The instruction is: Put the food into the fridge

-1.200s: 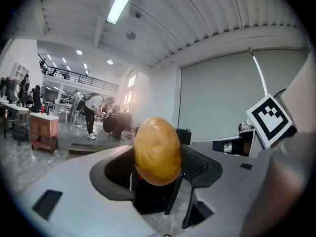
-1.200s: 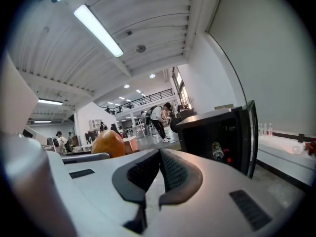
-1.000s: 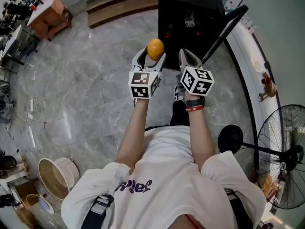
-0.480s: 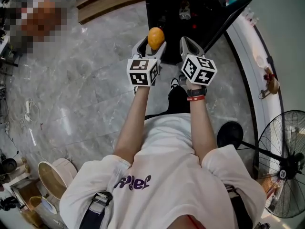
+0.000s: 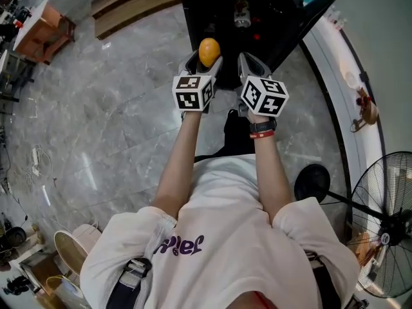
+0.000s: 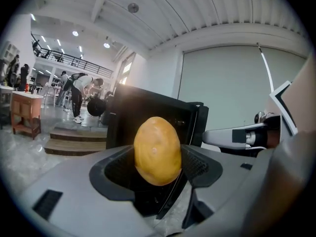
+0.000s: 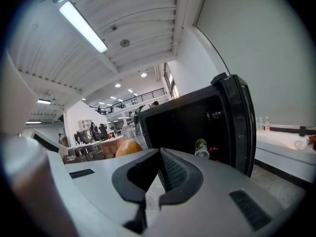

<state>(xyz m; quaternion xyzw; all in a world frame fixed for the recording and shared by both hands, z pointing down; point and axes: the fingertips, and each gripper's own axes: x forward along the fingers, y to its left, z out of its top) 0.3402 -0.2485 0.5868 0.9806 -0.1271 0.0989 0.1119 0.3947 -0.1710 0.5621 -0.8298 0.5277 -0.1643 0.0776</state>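
The left gripper clamps a smooth, yellow-orange, egg-shaped fruit upright between its jaws, near the black fridge, which stands open just beyond. To its right, the right gripper has its jaws pressed together on nothing.

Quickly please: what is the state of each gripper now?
Left gripper: closed on the orange fruit.
Right gripper: closed, holding nothing.

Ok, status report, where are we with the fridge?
Left gripper shut on orange fruit. Right gripper shut, empty. Black fridge ahead, door open, can inside; nothing blocking.
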